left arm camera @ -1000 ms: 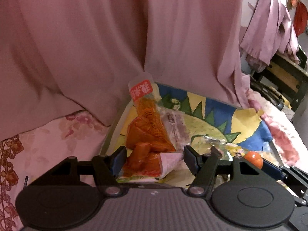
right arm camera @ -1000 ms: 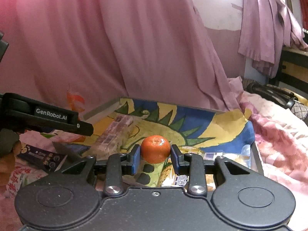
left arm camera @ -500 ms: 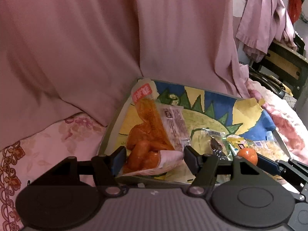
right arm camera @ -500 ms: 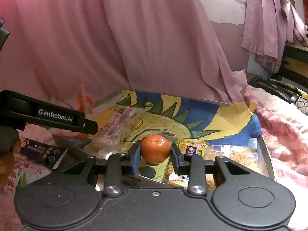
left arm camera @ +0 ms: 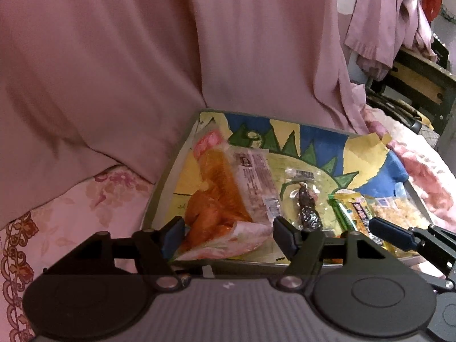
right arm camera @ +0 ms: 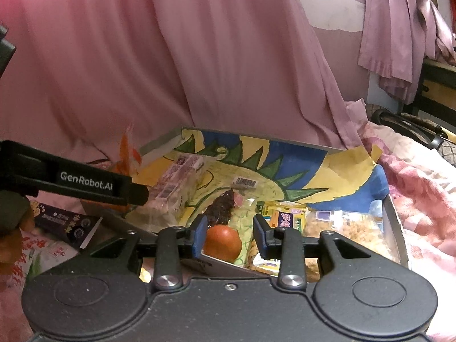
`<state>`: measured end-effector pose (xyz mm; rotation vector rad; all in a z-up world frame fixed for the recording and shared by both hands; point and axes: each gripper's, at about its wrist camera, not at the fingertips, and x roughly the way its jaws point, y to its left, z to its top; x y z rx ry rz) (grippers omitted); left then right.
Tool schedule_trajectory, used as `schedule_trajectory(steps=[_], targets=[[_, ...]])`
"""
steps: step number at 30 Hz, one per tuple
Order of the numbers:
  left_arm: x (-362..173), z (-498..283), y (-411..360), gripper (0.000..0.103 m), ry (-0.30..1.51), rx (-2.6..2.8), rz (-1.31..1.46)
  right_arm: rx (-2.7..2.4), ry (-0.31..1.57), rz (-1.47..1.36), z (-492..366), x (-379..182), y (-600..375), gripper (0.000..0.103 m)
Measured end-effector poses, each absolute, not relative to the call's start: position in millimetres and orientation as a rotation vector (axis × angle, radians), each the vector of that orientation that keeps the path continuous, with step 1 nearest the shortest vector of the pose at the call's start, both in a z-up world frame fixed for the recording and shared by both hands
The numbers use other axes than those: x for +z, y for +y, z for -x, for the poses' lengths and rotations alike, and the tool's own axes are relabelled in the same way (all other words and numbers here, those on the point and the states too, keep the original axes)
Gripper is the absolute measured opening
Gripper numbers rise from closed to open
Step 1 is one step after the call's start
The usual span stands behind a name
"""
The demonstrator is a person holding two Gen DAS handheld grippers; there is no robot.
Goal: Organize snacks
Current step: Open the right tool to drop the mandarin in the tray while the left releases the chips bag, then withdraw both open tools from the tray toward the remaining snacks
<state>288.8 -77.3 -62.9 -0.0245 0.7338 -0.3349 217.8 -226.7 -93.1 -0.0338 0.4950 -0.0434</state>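
Left gripper (left arm camera: pixel 226 235) level, fingers spread wide, nothing clamped. Right gripper (right arm camera: pixel 230 235) level beside it, blue-padded fingers parted, left one nearly grazing orange fruit.

A mauve curtain (left arm camera: pixel 136 57) is hanging in heavy folds across most of the backdrop, its hem draping down onto a pink floral bedspread (left arm camera: pixel 94 196). To the right, a pale wall (right arm camera: pixel 336 8) with patchy paint is showing behind it. 1 lilac garment (right arm camera: pixel 399 34) is dangling over a dark wooden furniture frame (left arm camera: pixel 419 82) at the far right. Warm, dim light is tinting everything pink, with a brighter patch falling on the wall.
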Motion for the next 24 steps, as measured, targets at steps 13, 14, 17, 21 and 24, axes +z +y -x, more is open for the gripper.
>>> schedule_trajectory(steps=[13, 14, 17, 21, 24], targets=[[-18.2, -260.6, -56.5, 0.097, 0.617, -0.321, 0.093, -0.098, 0.364, -0.022, -182.6, -43.6, -236.5, 0.080], [-13.5, -256.7, -54.7, 0.099, 0.600, -0.317, 0.095, -0.101, 0.352, -0.023, -178.2, -39.0, -236.7, 0.083], [0.6, -239.8, -47.4, 0.102, 0.546, -0.294, 0.099, -0.106, 0.316, -0.029, -163.2, -25.2, -236.6, 0.090], [14.9, -215.2, -35.1, 0.103, 0.495, -0.263, 0.079, -0.098, 0.277, -0.035, -143.4, -9.5, -233.0, 0.099], [24.1, -199.5, -23.4, 0.103, 0.489, -0.249, 0.065, -0.089, 0.250, -0.035, -125.9, 0.7, -228.2, 0.102]])
